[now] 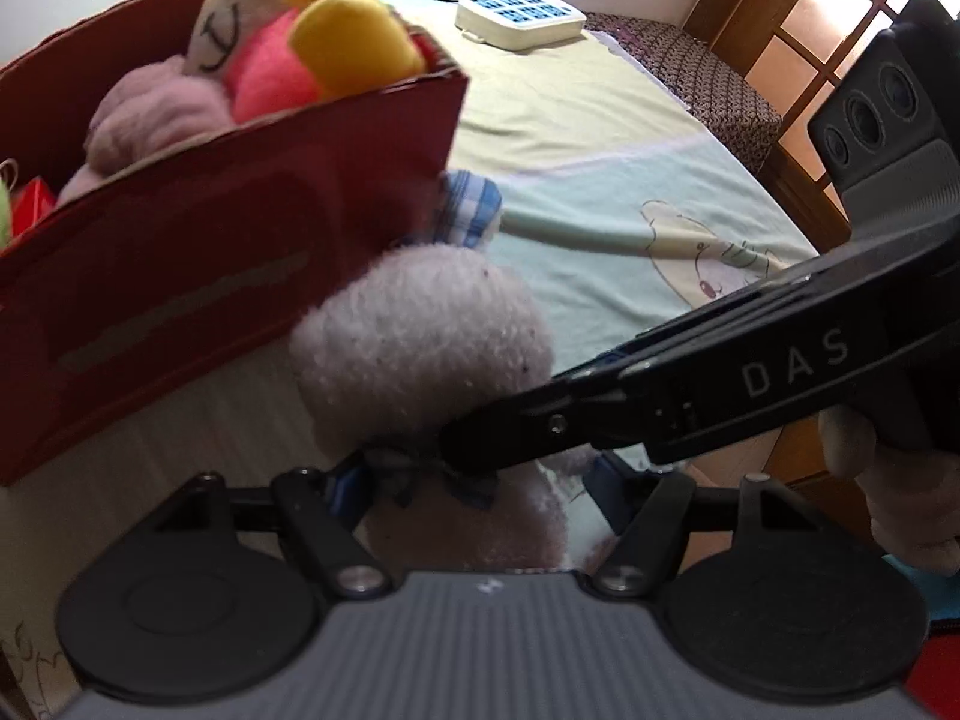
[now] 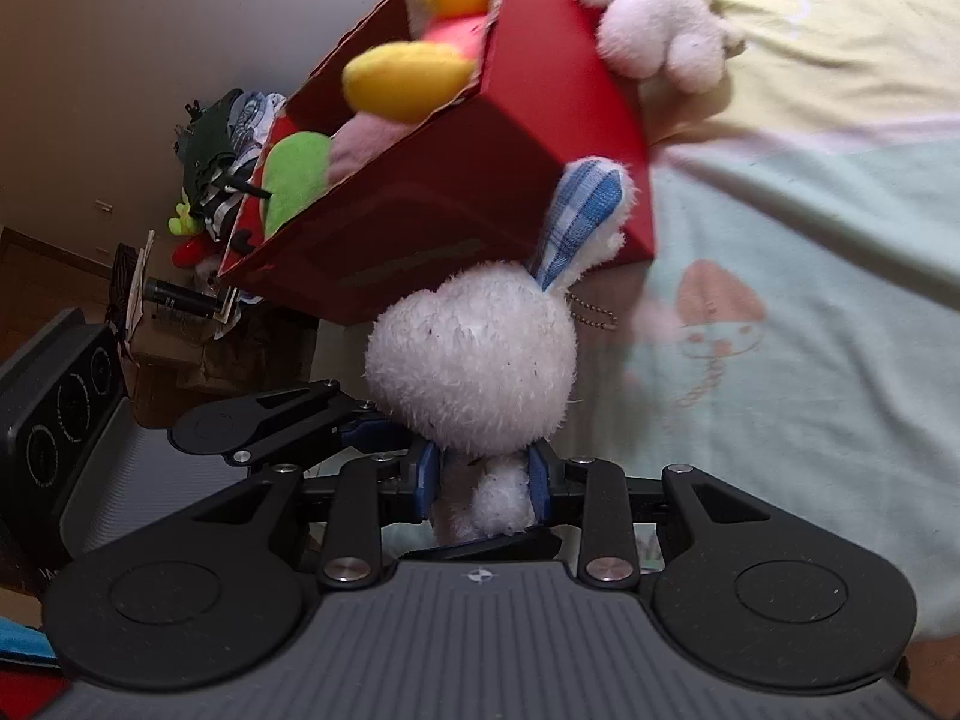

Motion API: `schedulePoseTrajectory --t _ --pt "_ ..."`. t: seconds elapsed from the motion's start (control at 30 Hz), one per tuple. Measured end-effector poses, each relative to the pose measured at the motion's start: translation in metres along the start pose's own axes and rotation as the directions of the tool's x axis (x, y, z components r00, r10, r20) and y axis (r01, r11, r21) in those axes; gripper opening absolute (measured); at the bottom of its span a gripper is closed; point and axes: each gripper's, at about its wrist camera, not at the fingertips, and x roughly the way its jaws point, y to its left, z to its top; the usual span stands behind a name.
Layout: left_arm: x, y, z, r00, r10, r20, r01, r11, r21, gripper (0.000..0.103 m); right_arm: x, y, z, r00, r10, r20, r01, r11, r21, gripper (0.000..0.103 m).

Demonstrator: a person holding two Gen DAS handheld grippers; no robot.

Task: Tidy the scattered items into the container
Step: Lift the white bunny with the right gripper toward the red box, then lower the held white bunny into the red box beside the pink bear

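White plush rabbit (image 2: 474, 360) is in the air beside the red box (image 2: 480, 138). Our right claw (image 2: 480, 480) pinches its body, and our left claw (image 1: 474, 480) also clamps it, likely for steadiness. Box is nearly full, so we enter above the rim. Another plush (image 2: 660, 18) waits on the bed (image 2: 810, 240).

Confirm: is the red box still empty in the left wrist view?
No, the red box already holds plush toys, including a yellow and pink one sticking above its rim.

The red box (image 1: 240, 228) is blurred and hides the plush rabbit's (image 2: 474, 360) ear base
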Motion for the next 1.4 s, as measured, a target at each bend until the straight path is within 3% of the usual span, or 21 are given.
schedulePoseTrajectory --t 0.37,0.57,0.8,1.1,1.4 --pt "-0.078 0.045 -0.036 0.995 0.01 0.095 -0.007 0.999 -0.036 0.071 0.028 0.072 0.006 0.996 0.091 -0.023 -0.093 0.987 -0.128 0.033" --pt "-0.12 0.054 -0.04 0.979 0.047 0.2 -0.036 0.998 -0.057 0.071 0.023 0.106 0.012 0.989 0.148 -0.002 -0.144 0.963 -0.226 0.033" --pt "-0.143 0.06 -0.03 0.959 0.059 0.276 -0.047 0.998 -0.049 0.071 0.014 0.126 0.016 0.984 0.168 0.052 -0.147 0.948 -0.281 0.033" --pt "-0.137 0.07 0.016 0.93 0.091 0.356 -0.08 0.996 -0.047 0.071 0.005 0.131 0.05 0.975 0.149 0.162 -0.095 0.949 -0.302 0.033" --pt "-0.103 0.106 0.067 0.925 0.121 0.36 -0.078 0.988 -0.133 0.071 0.021 0.109 0.11 0.974 0.12 0.192 -0.062 0.956 -0.285 0.033"
